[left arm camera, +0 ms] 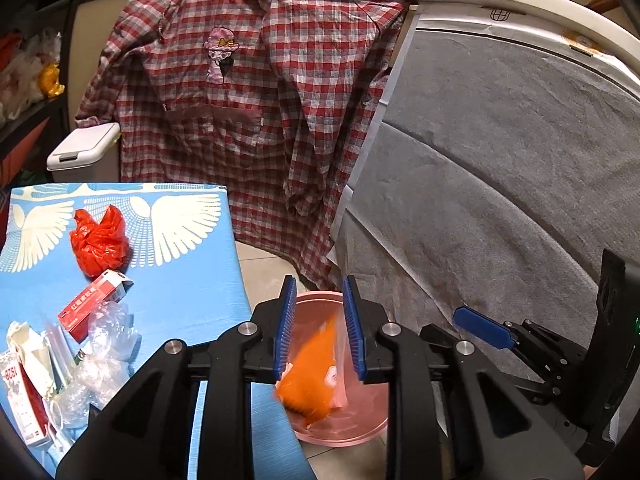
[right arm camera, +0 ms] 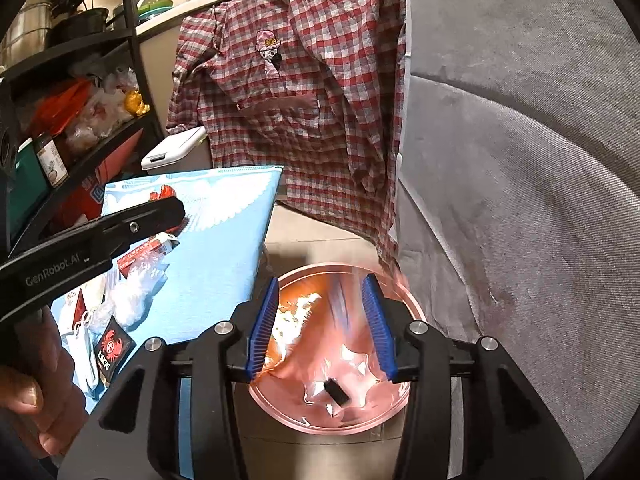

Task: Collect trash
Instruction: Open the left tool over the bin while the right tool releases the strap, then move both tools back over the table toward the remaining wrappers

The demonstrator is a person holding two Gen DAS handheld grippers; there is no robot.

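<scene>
**A:** ok so where's the trash at right now?

**B:** Left gripper [left arm camera: 320,328] is over the pink basin [left arm camera: 360,432], jaws spread apart, nothing pinched. An orange packet [left arm camera: 310,380] sits between and below its blue pads, blurred, touching neither pad as far as I can tell, with the basin straight beneath it.

**A:** and the right one?

**B:** Right gripper [right arm camera: 322,330] is also above the basin [right arm camera: 412,304], jaws wide, nothing held. Below its fingers there's the orange packet [right arm camera: 296,312] against the left pad's side, some clear wrapping and a small black object [right arm camera: 336,392] lying in the basin bottom. There's a blurry dark streak between the pads, can't tell what it is.

**A:** anything left to grab?

**B:** Yep, off to the left of both grippers on the blue table [left arm camera: 192,280]: a crumpled red bag [left arm camera: 100,242] farthest out, a red-and-white box [left arm camera: 94,306] nearer, crinkled clear plastic [left arm camera: 102,356] just beside that, plus white cartons [left arm camera: 24,364] at the near left edge. Right view also shows a black packet with a red crab [right arm camera: 112,348] near the table's closest edge.
</scene>
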